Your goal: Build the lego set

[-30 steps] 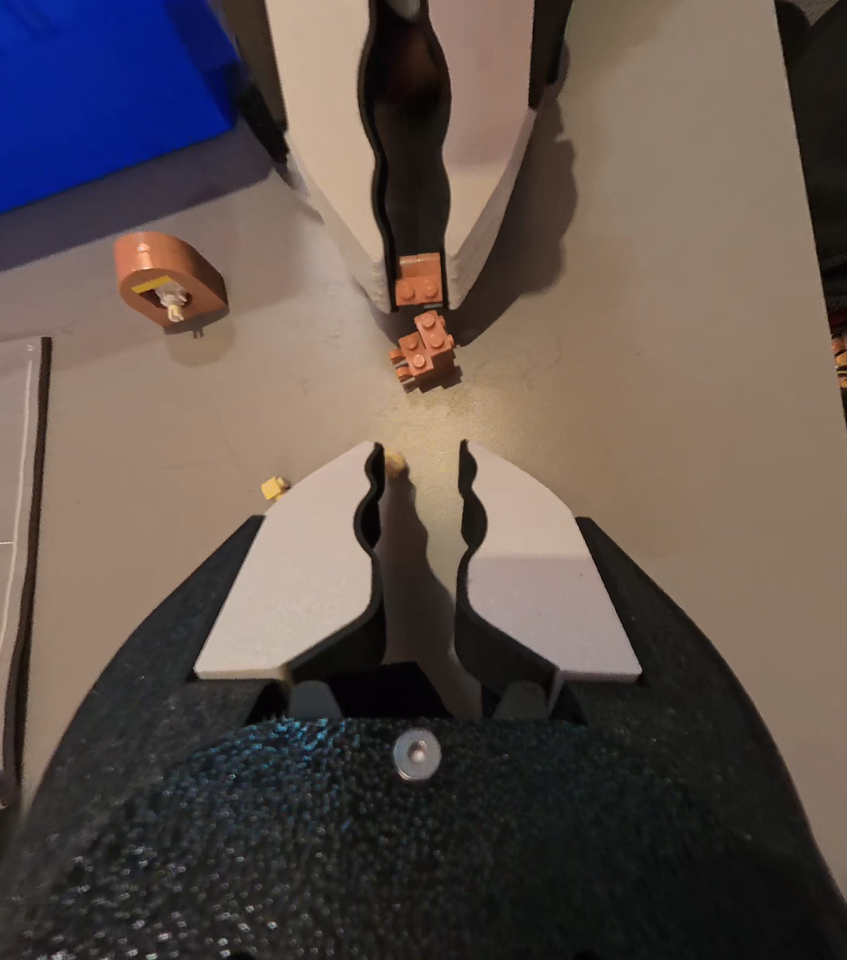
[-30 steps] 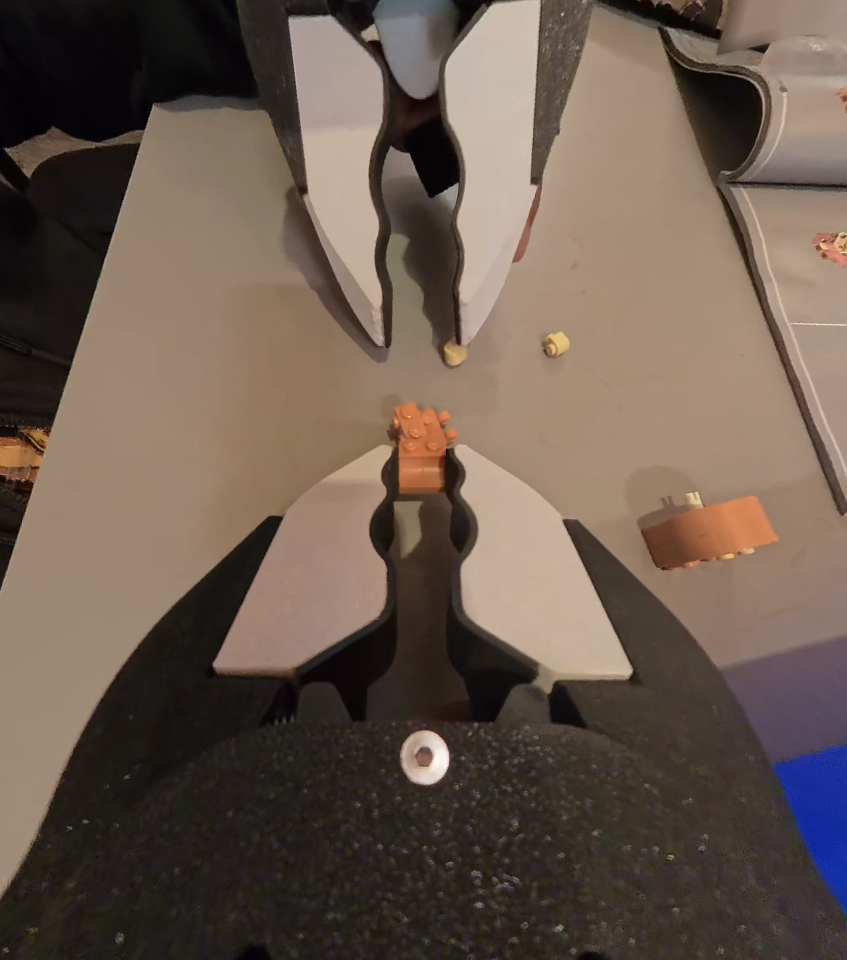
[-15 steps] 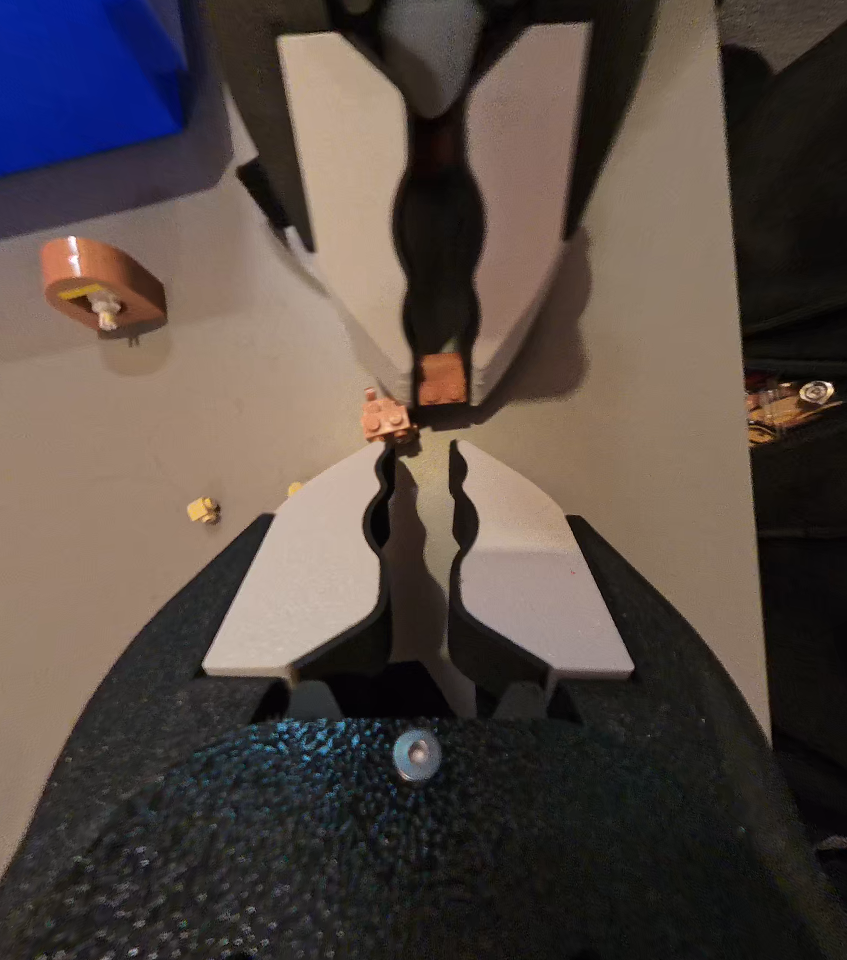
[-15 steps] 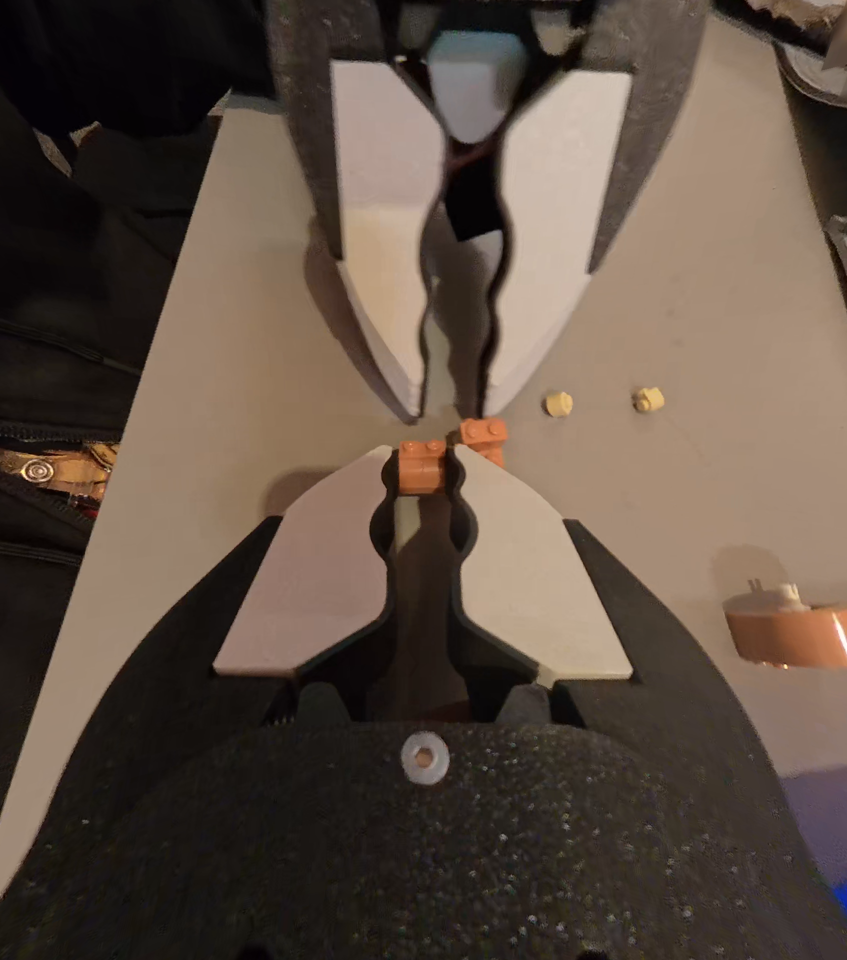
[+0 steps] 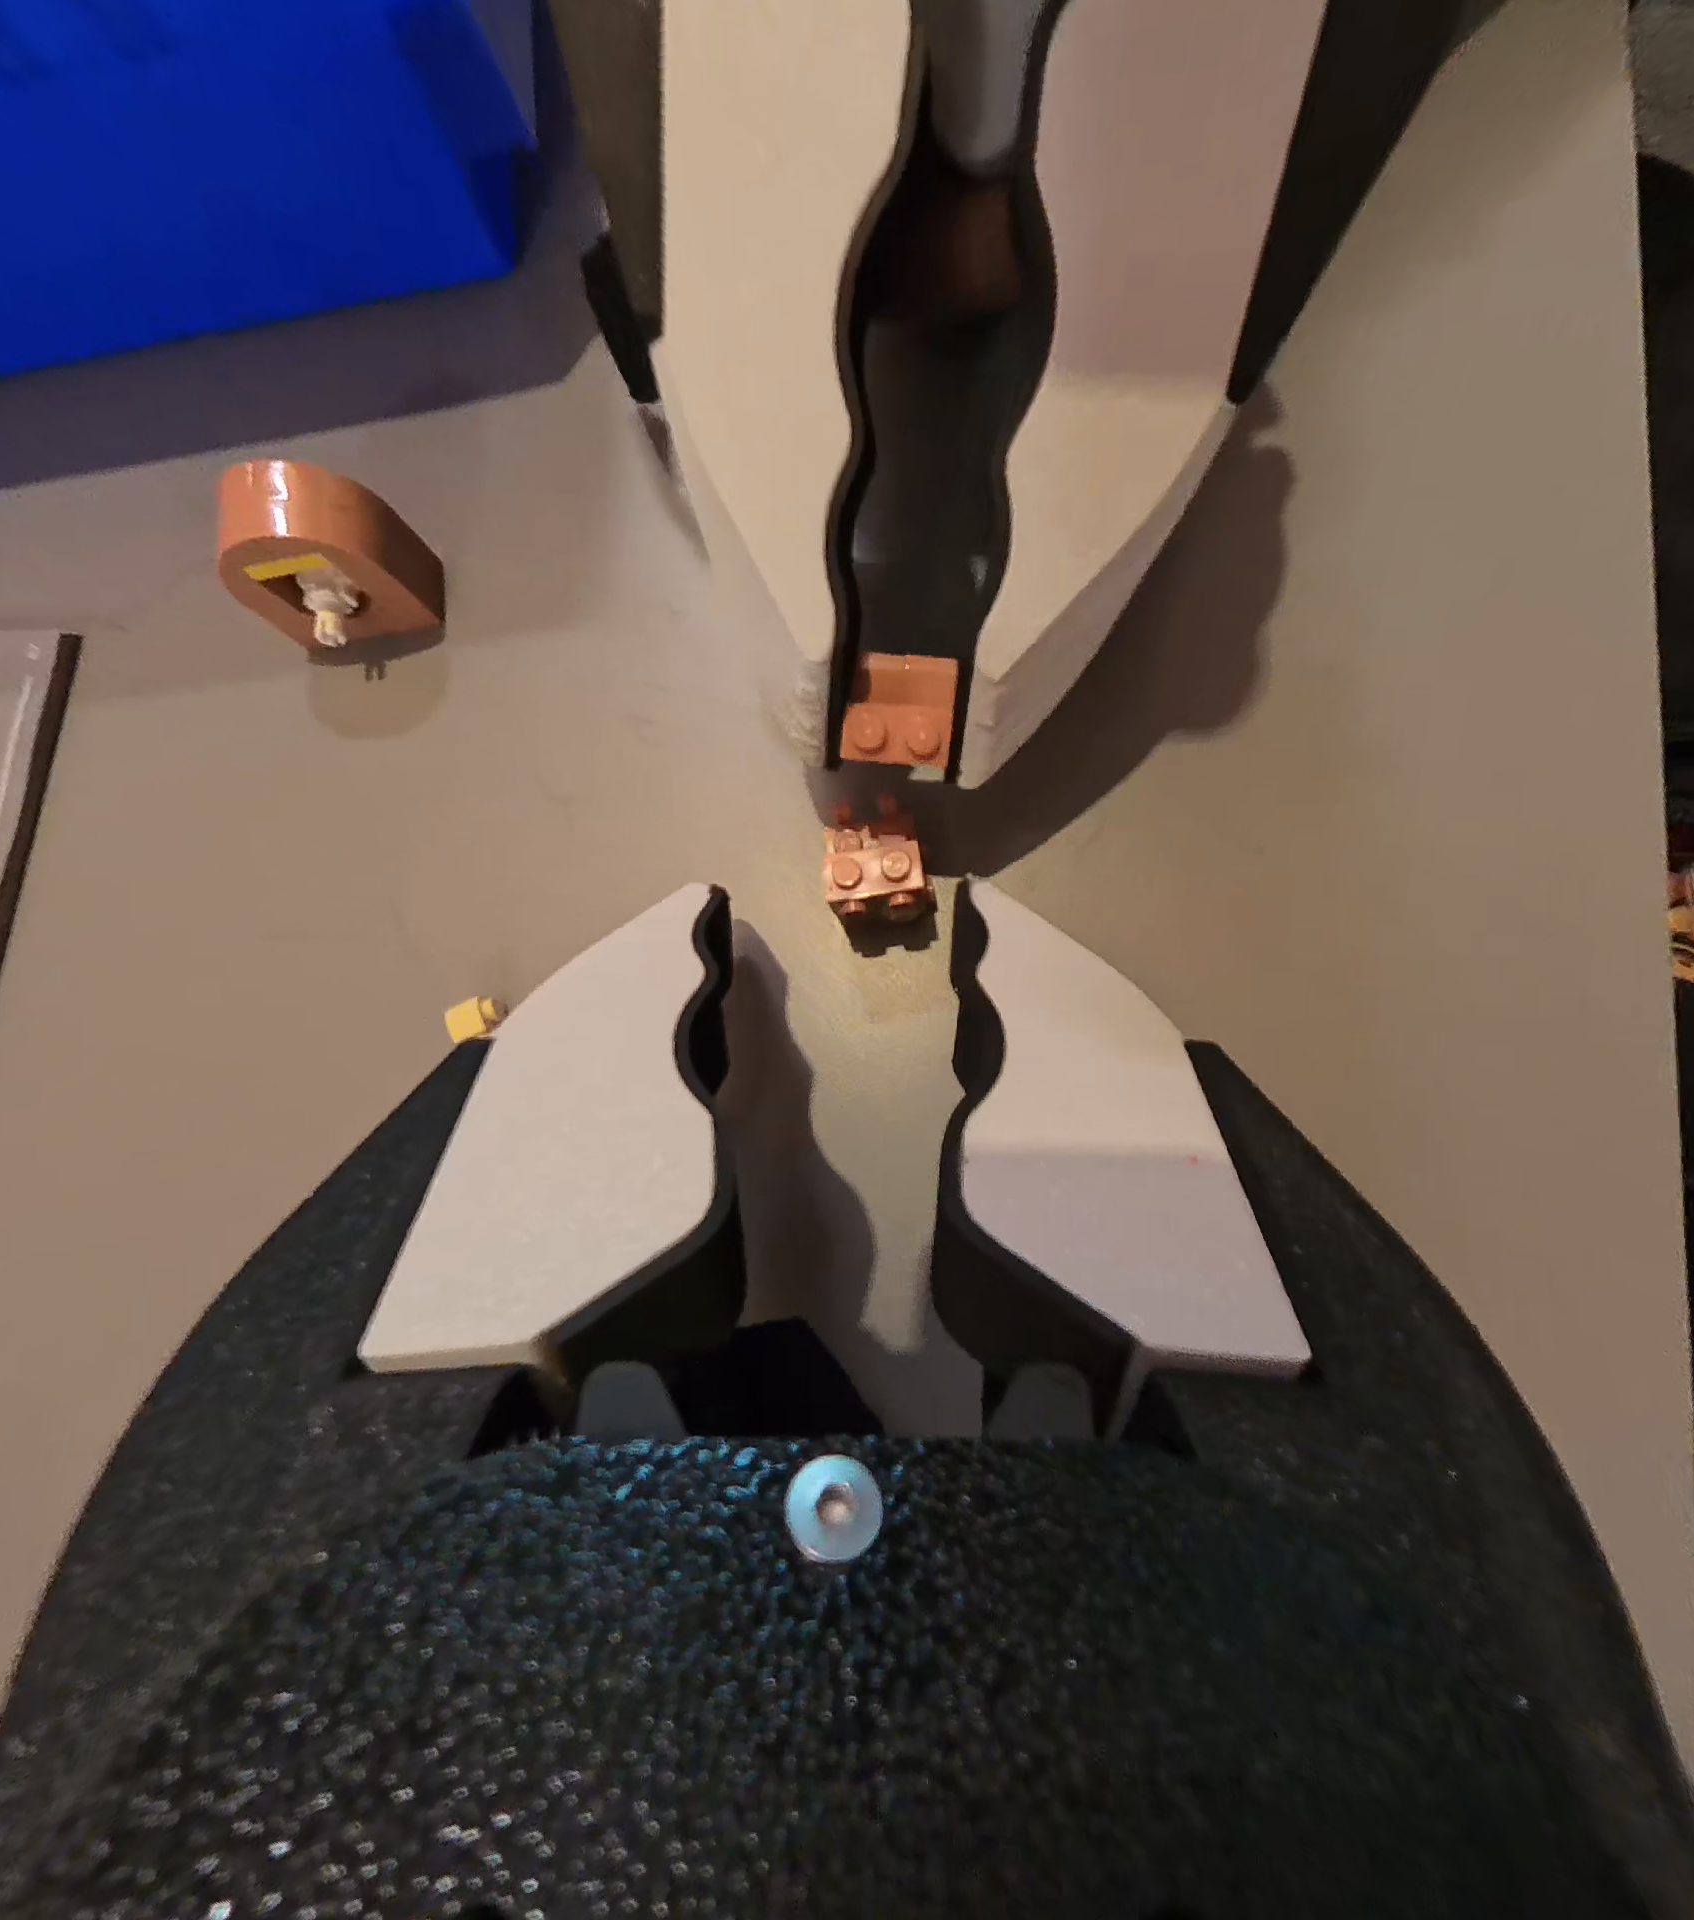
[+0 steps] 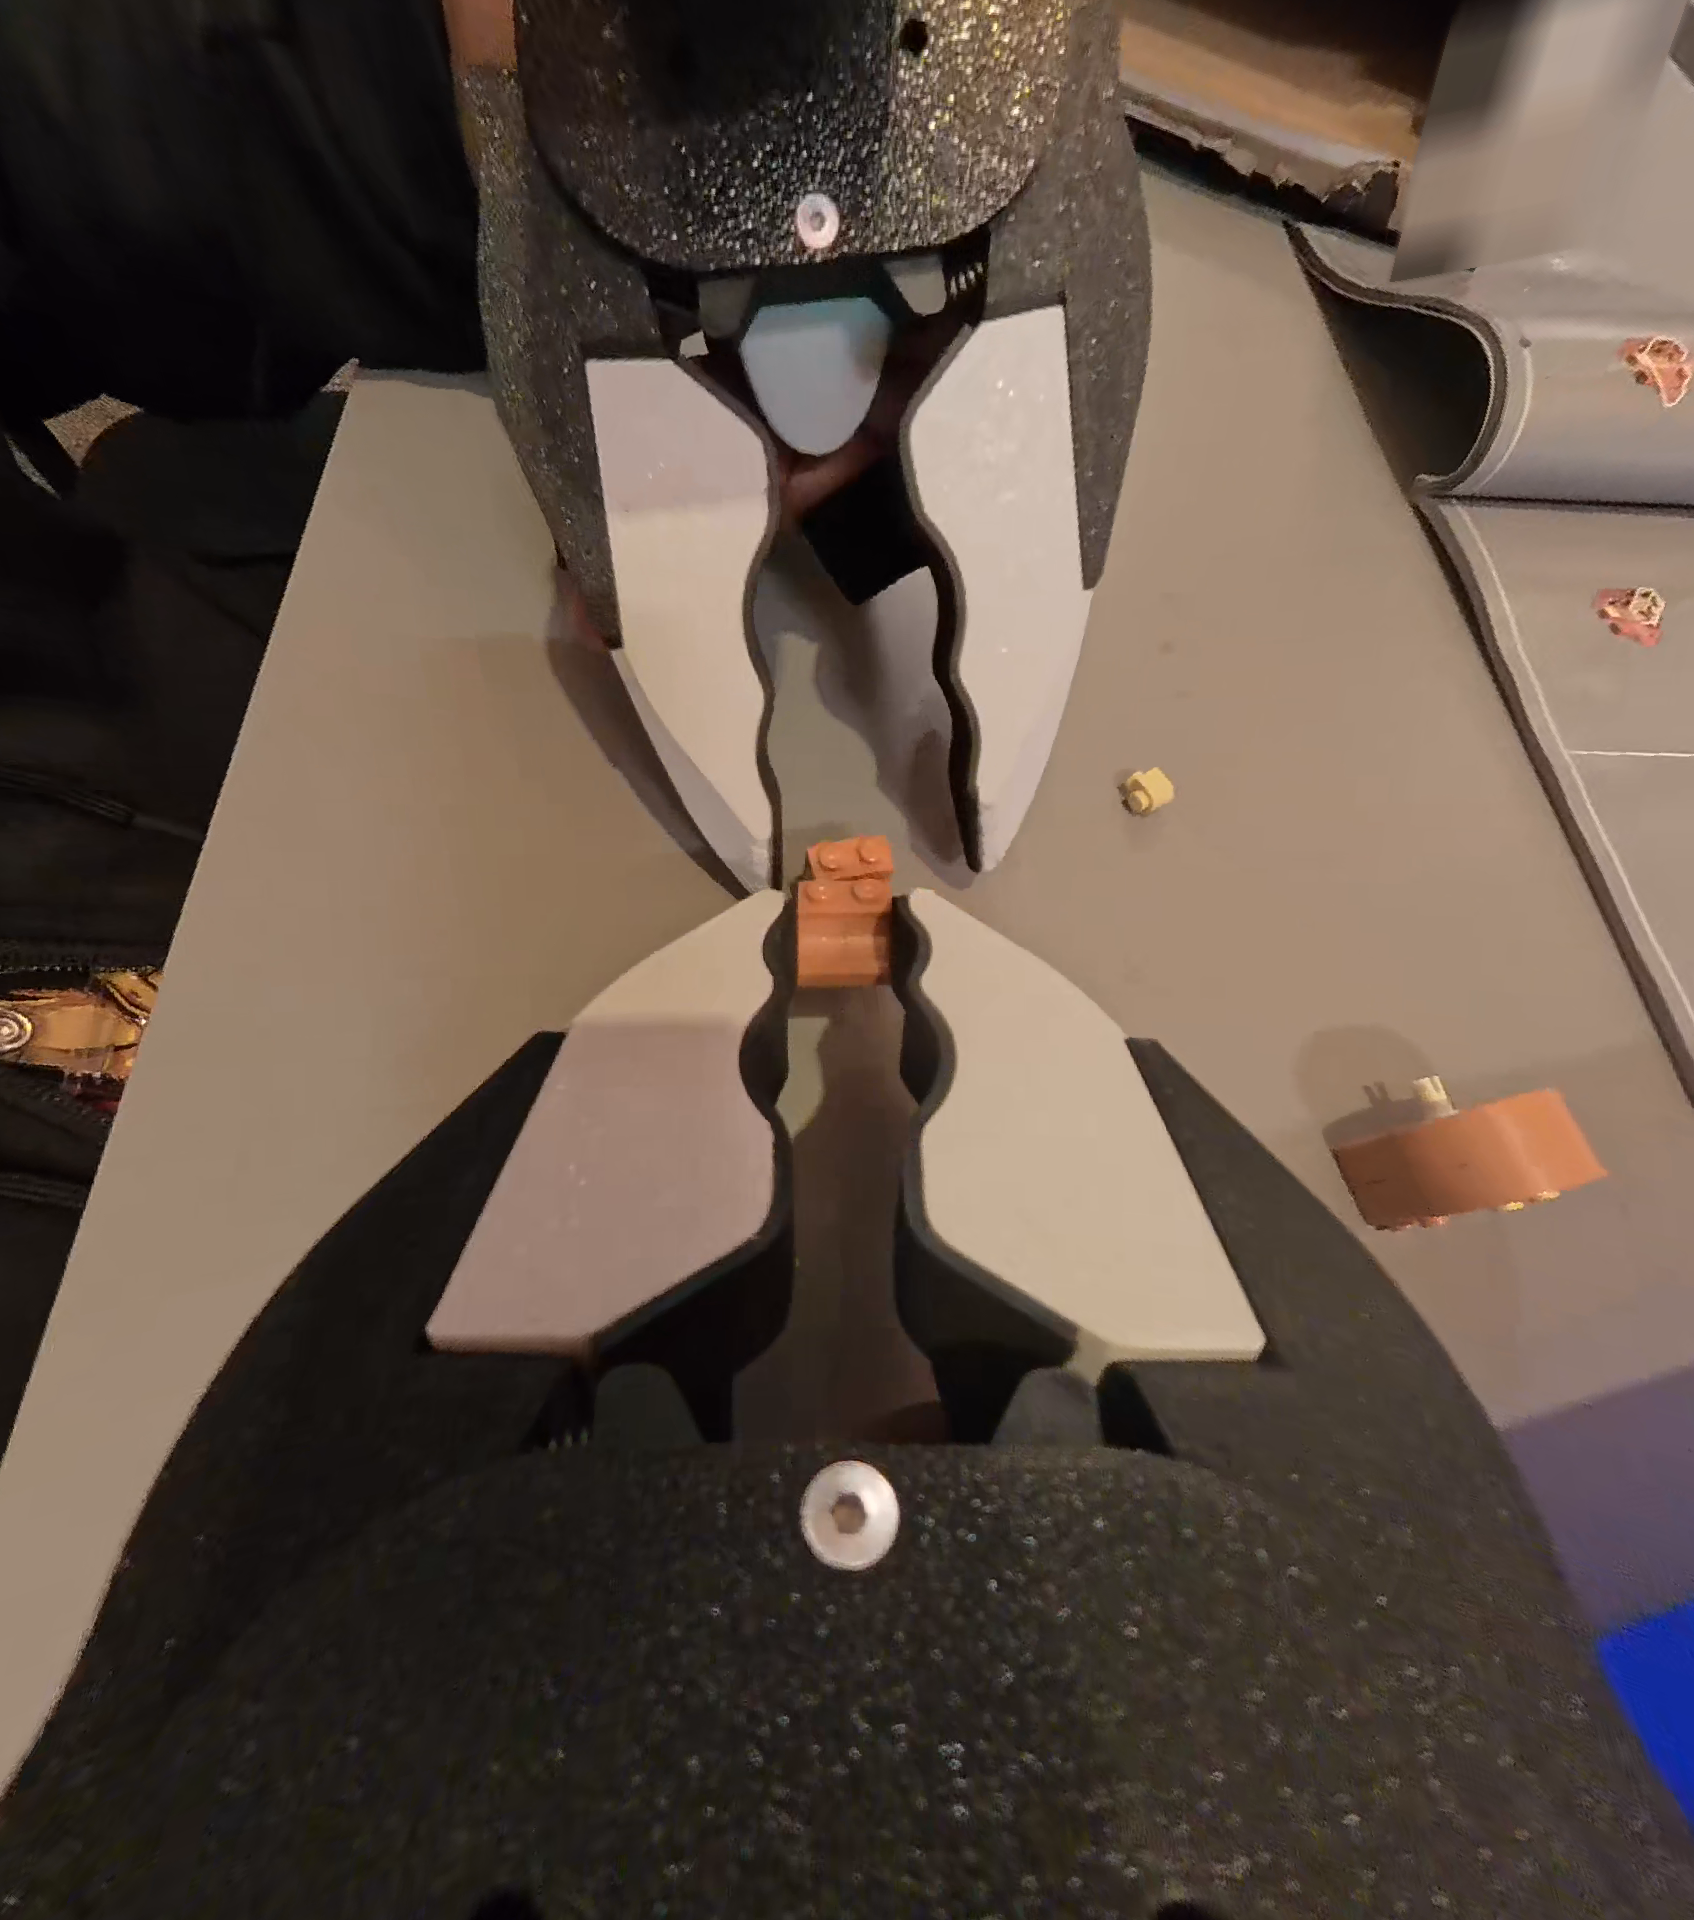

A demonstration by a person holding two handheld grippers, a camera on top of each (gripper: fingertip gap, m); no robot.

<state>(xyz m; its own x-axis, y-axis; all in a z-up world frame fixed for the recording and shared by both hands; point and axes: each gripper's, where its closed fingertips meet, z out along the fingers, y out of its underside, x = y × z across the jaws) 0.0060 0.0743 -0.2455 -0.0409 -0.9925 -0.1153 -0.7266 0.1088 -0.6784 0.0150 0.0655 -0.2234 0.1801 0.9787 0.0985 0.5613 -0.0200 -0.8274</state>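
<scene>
My right gripper (image 6: 845,914) is shut on a small brown brick (image 6: 845,940), both pads pressed on its sides; the brick also shows in the left wrist view (image 5: 900,712). A loose brown brick cluster (image 5: 874,878) lies on the grey table (image 5: 1290,1039) just beyond it, and shows in the right wrist view too (image 6: 850,857). My left gripper (image 5: 843,894) faces the right one tip to tip and is open. The cluster lies between its fingertips, nearer the right-hand finger (image 5: 1030,997), and neither pad presses on it.
A brown rounded piece (image 5: 329,566) (image 6: 1461,1158) and a small yellow piece (image 5: 471,1018) (image 6: 1149,792) lie on the table. A blue bin (image 5: 147,156) stands behind. A grey mat (image 6: 1653,831) bears small brick pictures. A person's dark clothing (image 6: 43,727) lines the table edge. My left and right fingertips are right by each other.
My left gripper's jaws narrowed, then opened wider. The loose brick cluster sat off its left fingertip and now lies between the tips. The right gripper has kept its brick throughout.
</scene>
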